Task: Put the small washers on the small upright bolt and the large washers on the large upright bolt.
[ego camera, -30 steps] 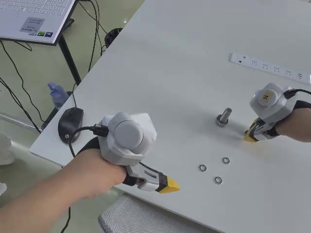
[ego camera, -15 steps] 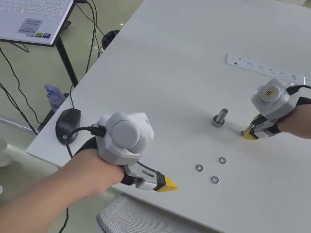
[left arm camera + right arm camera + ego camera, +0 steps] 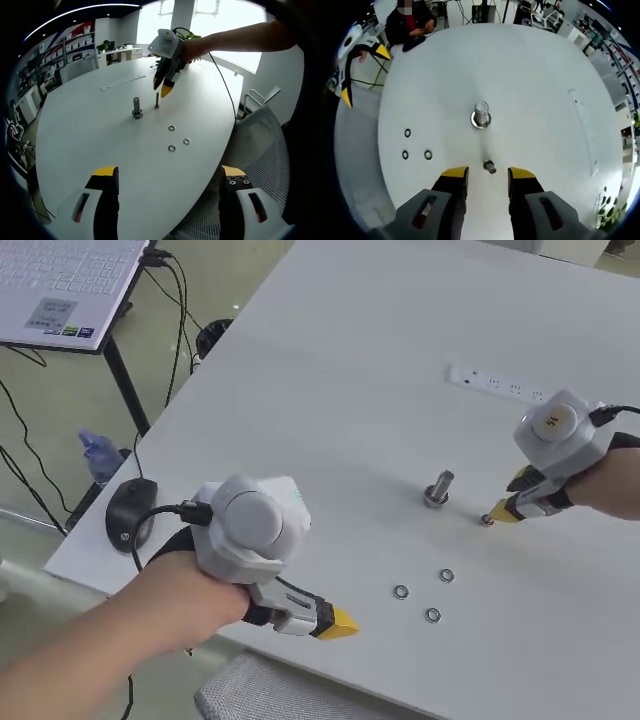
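A large steel bolt stands upright on the white table. Just to its right stands a small bolt. My right gripper hovers beside the small bolt; in the right gripper view its yellow-tipped jaws are open, with the small bolt free just ahead of them and the large bolt beyond. Three small washers lie flat nearer the front edge. My left gripper hangs at that edge; its jaws are wide open and hold nothing.
A white power strip lies at the table's far right. A black mouse sits at the left corner. Beyond it are a laptop, cables and a bottle. A grey chair stands below the front edge.
The right gripper has eased back from the small bolt, which now shows standing on its own at the fingertips. The left gripper has hardly moved; the head camera has shifted.
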`<control>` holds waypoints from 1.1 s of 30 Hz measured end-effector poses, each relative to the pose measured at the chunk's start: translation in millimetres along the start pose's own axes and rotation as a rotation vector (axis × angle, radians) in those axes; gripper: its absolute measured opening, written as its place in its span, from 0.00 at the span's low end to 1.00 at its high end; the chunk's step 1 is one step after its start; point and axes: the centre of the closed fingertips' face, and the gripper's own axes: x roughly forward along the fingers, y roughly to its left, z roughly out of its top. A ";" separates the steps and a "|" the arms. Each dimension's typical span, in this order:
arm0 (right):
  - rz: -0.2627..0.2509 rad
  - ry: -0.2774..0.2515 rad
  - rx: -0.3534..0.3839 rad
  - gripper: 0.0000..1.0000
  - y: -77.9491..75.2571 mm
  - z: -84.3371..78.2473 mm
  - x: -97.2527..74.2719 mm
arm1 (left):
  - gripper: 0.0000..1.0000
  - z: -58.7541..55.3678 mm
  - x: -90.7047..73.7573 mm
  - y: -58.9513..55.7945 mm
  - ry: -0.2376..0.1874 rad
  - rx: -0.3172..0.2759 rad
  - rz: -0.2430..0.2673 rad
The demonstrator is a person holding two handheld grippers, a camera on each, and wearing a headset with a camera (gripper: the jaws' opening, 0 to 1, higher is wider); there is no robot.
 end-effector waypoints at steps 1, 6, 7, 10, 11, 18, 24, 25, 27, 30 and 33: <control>0.000 0.000 -0.003 0.33 1.2 -0.2 -0.8 | 0.82 0.2 -0.4 -0.5 0.000 0.002 -0.001; -0.005 -0.003 0.002 0.31 6.4 -0.1 -6.0 | 0.82 0.1 -1.0 -2.7 0.002 0.007 -0.003; -0.013 -0.008 0.002 0.30 6.6 0.7 -8.2 | 0.82 0.3 -1.0 -3.5 0.001 0.008 -0.004; -0.015 -0.026 0.012 0.31 10.4 3.4 -13.8 | 0.81 -0.2 -1.3 -5.9 0.002 0.014 -0.006; -0.017 -0.031 0.012 0.31 12.3 4.2 -15.9 | 0.81 -0.4 -1.4 -6.3 0.002 0.013 -0.006; 0.004 -0.034 0.021 0.30 28.1 2.4 -17.8 | 0.81 2.1 -4.6 -6.4 -0.017 -0.021 -0.009; 0.050 -0.029 0.019 0.29 49.1 -1.5 -9.5 | 0.80 2.7 -4.9 -5.5 -0.013 -0.015 -0.001; 0.055 -0.031 0.016 0.27 52.0 -1.2 -9.1 | 0.80 2.1 -4.9 -6.2 -0.011 -0.012 -0.003; 0.070 -0.031 0.013 0.26 58.6 -0.1 -8.0 | 0.80 0.5 -5.2 -7.4 -0.004 -0.008 -0.003; 0.070 -0.038 -0.018 0.27 64.2 2.7 -6.4 | 0.80 -0.8 -5.1 -7.5 -0.001 -0.009 -0.001; 0.085 -0.038 -0.017 0.30 71.5 4.2 -3.9 | 0.80 -2.0 -4.6 -9.4 0.005 -0.006 -0.004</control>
